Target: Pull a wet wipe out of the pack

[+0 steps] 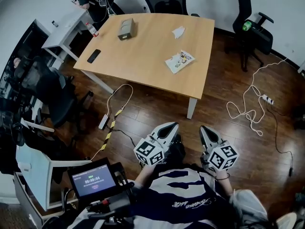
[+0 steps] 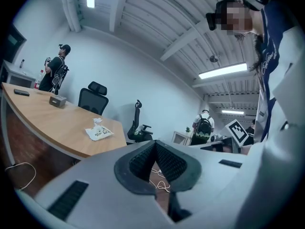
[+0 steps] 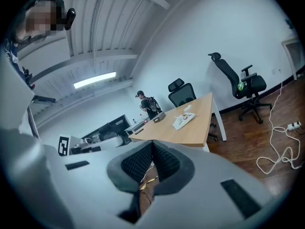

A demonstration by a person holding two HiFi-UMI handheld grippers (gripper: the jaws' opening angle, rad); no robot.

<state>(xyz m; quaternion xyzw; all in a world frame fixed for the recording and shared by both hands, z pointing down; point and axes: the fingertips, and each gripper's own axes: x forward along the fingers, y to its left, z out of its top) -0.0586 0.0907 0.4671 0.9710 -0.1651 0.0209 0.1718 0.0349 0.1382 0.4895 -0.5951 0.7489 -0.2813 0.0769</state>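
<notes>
The wet wipe pack (image 1: 179, 61), flat and white with a colourful print, lies on the wooden table (image 1: 147, 56) near its right edge. A crumpled white wipe (image 1: 178, 31) lies beyond it. Both grippers are held close to my body, well short of the table and above the floor. The left gripper (image 1: 168, 127) and the right gripper (image 1: 206, 130) point toward the table. In the left gripper view the gripper (image 2: 155, 145) is shut with nothing in it, and the pack (image 2: 99, 132) is far off. The right gripper (image 3: 152, 145) is shut and empty too, with the pack (image 3: 183, 120) in the distance.
A grey box (image 1: 126, 28) and a black phone (image 1: 94, 56) lie on the table's far left part. Office chairs (image 1: 250, 30) stand around it. White cables and a power strip (image 1: 268, 99) trail over the floor at right. A person (image 1: 93, 1) stands at the far corner.
</notes>
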